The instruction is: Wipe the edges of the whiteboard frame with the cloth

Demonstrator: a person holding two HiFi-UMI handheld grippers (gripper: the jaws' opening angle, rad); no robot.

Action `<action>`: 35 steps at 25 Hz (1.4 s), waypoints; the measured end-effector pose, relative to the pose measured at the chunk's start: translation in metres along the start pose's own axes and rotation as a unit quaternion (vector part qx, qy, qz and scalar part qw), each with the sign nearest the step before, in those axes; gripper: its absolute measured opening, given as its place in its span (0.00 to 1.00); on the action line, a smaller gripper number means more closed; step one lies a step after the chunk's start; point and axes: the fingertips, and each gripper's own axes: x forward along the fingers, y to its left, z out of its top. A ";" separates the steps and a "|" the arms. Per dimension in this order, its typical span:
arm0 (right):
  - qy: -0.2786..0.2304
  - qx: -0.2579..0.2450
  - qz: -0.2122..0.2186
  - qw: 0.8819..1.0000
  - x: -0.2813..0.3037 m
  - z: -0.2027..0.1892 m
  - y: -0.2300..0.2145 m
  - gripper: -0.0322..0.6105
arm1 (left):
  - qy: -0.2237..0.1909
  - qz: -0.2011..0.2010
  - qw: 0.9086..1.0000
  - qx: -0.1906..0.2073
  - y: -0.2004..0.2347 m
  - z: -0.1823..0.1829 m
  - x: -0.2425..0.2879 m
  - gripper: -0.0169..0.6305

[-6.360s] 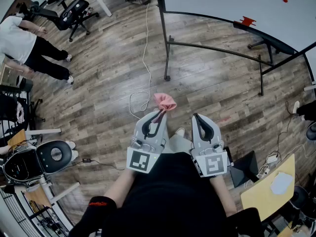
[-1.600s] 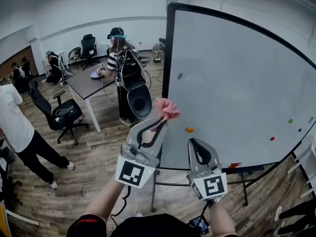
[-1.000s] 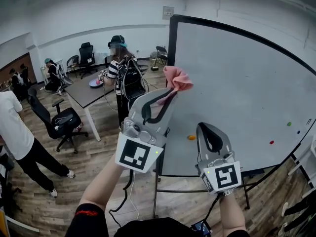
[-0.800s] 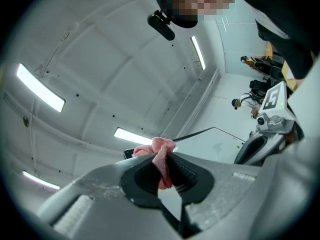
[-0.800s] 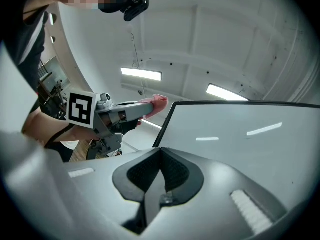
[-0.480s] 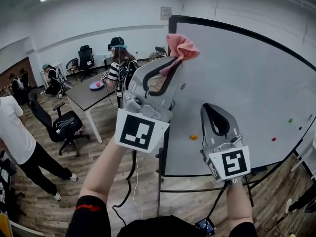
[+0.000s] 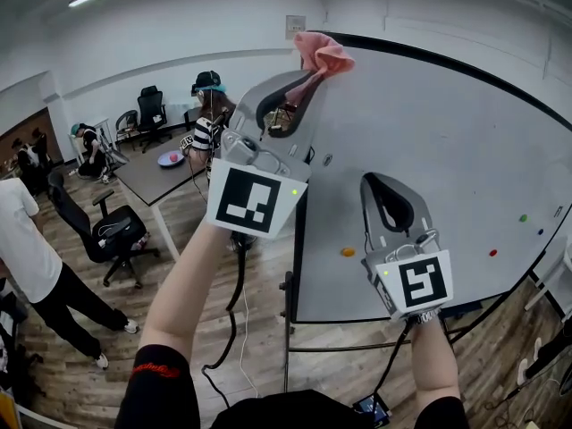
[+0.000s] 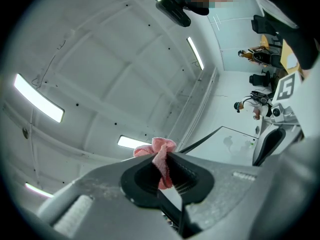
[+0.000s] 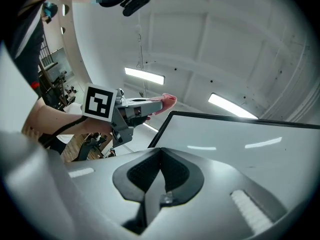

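Got the light, floppy-looking pink cloth (image 7: 322, 54) pinched mid-bunch in the left gripper (image 7: 307, 79), right gripper (image 7: 376, 184) closed on nothing.

Grey left gripper (image 7: 302, 79) and right gripper (image 7: 375, 181), black-lined jaws, square black-and-white marker cubes (image 7: 246, 201), black sleeves (image 7: 154, 390)

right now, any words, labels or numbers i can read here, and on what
None readable.
Red print on the black sleeve: too small.
Square patterns on the left gripper and right gripper: codes, not words.
White black-framed whiteboard: no writing.
Pink cloth: no label.
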 end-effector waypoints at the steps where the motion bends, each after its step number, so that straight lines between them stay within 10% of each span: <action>1: 0.000 -0.003 -0.001 1.000 0.001 0.000 0.000 0.05 | 0.000 -0.001 1.000 0.000 0.001 0.000 0.003 0.06; 35: 0.014 -0.021 -0.011 1.000 0.018 -0.015 0.001 0.05 | 0.000 0.020 1.000 -0.013 0.033 -0.033 0.031 0.06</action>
